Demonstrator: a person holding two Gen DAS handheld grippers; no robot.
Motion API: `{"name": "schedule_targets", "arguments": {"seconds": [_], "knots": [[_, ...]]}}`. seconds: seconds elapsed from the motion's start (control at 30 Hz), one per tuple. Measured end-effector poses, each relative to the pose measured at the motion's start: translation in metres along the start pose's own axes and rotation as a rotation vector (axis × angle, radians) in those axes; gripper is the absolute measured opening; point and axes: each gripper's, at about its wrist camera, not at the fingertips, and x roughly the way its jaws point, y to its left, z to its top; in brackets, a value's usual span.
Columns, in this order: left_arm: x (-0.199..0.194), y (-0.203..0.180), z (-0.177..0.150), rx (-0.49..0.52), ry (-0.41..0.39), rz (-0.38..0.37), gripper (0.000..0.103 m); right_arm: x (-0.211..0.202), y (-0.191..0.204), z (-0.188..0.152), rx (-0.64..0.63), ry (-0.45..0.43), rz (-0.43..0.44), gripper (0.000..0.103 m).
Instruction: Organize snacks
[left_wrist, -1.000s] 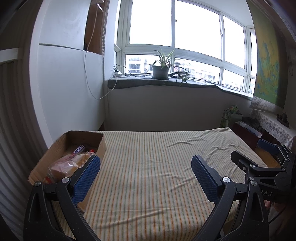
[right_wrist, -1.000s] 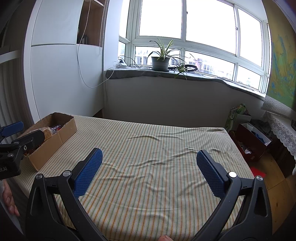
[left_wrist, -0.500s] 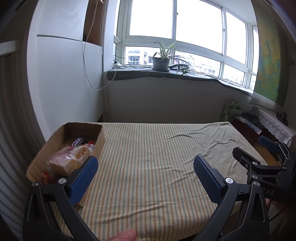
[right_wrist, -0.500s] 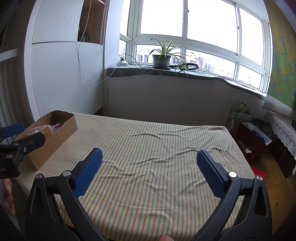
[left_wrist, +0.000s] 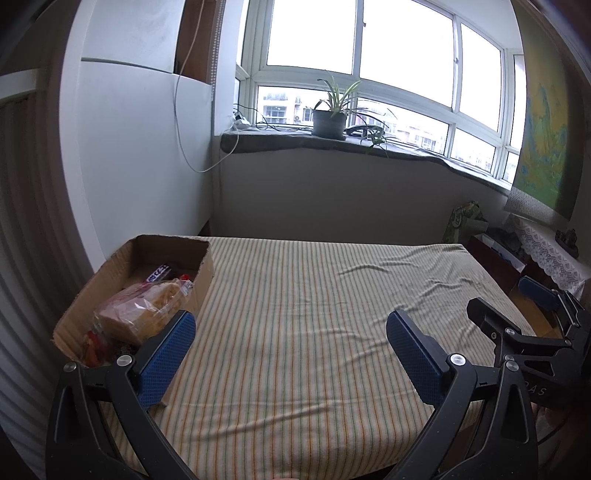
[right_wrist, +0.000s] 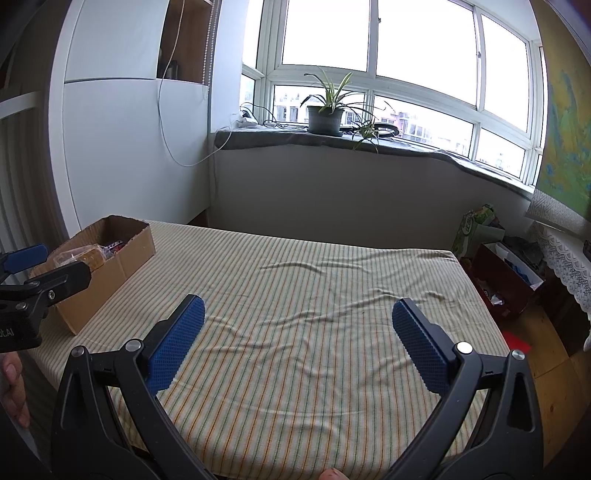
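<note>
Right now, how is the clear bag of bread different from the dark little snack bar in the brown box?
The clear plastic bag of golden bread is big and puffy; the dark wrapped snack bar is small and flat. The bread bag sits at the near end of the brown cardboard box and reaches above its rim; the bar lies low, deeper in. You see through the bag, not the bar's wrapper. Both lie inside the box, untouched.

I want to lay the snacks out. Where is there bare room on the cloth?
The striped cloth is bare from the cardboard box across to its right edge. Crowded: the box, holding a bread bag and wrapped snacks. Both grippers are open and empty.
</note>
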Motion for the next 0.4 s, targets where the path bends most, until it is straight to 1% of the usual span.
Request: {"name": "schedule_targets", "arguments": {"seconds": [0.1, 0.17, 0.23, 0.4], "knots": [[0.0008, 0.0004, -0.0008, -0.006, 0.0, -0.003, 0.103, 0.0, 0.0004, 0.0002, 0.002, 0.0, 0.0, 0.103], [-0.0003, 0.0013, -0.0021, -0.009, -0.008, 0.014, 0.103, 0.0009, -0.0005, 0.0003, 0.0, 0.0, 0.002, 0.103], [-0.0015, 0.0002, -0.0026, 0.006, -0.016, 0.032, 0.103, 0.0006, -0.0003, -0.0002, 0.001, 0.002, 0.002, 0.103], [-0.0016, -0.002, -0.0025, 0.024, -0.021, 0.041, 0.103, 0.0014, -0.0013, 0.0003, -0.003, 0.001, 0.005, 0.103]]}}
